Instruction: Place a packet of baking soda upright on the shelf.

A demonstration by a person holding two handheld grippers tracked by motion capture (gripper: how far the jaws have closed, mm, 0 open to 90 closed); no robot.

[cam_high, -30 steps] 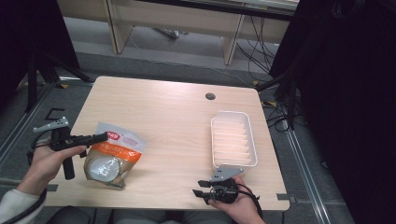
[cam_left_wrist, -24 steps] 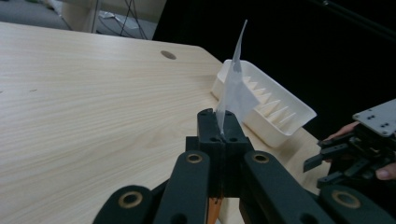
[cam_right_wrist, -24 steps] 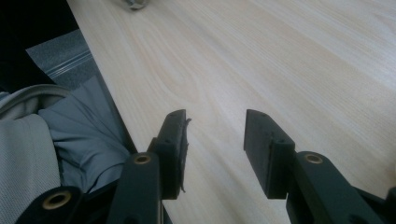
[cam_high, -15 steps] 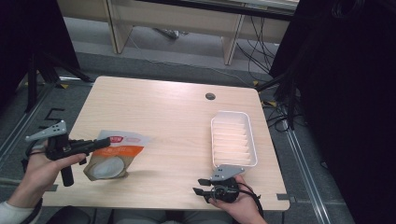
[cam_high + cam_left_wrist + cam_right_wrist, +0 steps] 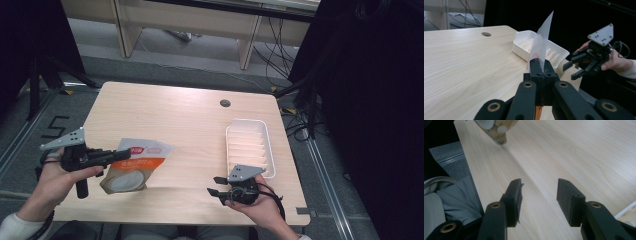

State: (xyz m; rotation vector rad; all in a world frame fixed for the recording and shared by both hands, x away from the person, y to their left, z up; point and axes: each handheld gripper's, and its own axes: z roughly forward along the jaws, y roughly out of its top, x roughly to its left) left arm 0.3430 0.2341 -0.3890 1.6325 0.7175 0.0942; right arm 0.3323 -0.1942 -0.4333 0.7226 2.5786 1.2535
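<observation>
Wooden table (image 5: 185, 115): the landmark for all positions below, bounded by a left edge, a near edge at the person's side, and a cable hole (image 5: 225, 103) toward its far side. The broad middle of the tabletop lies bare and gives the most room for moving; the floor drops away just past the left and near edges.

White ridged tray (image 5: 248, 146): on the table's right half, empty, its long side running away from the person.

Orange-and-white pouch (image 5: 134, 165): over the table's near-left part, tilted, its lower corner at or close to the wood. It is pinched at one edge by the left gripper (image 5: 119, 155), whose jaws are clamped tight on the film.

Right gripper (image 5: 216, 185): at the table's near edge, just before the tray, jaws standing apart with nothing between them, having just been opening.

Judged step: carrying the pouch inward. A steady pinch, with the sagging corner lifted clear of the wood, should keep it from dragging or slipping.
</observation>
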